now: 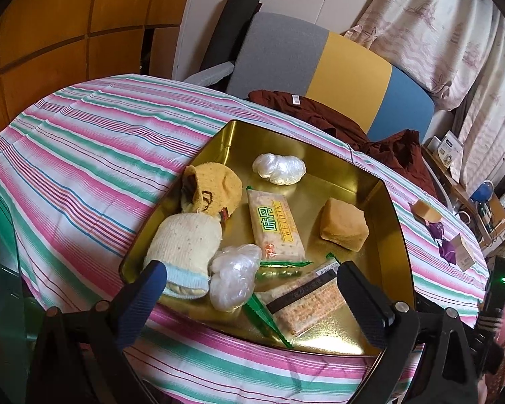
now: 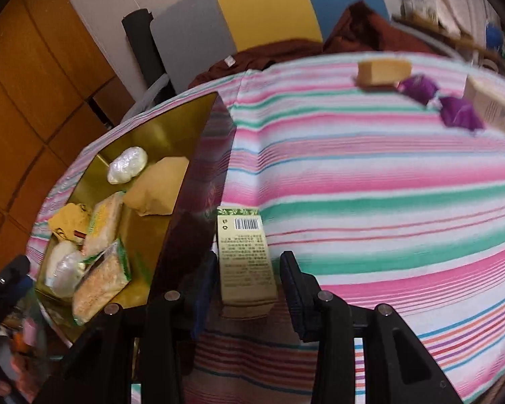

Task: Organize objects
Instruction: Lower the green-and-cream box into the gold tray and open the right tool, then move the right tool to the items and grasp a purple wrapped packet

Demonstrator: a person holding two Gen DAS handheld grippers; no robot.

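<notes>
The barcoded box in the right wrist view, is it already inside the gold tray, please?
No, the barcoded box lies on the striped tablecloth just outside the gold tray, between the open jaws of the right gripper.

Snacks (image 1: 274,225) in tray (image 1: 392,202) (box (image 2: 244,256) beside)

Soft indoor light; right view motion-blurred, fisheye edges dark.

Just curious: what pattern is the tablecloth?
Pink, green and white stripes on the tablecloth, clearest in the right wrist view.
</notes>
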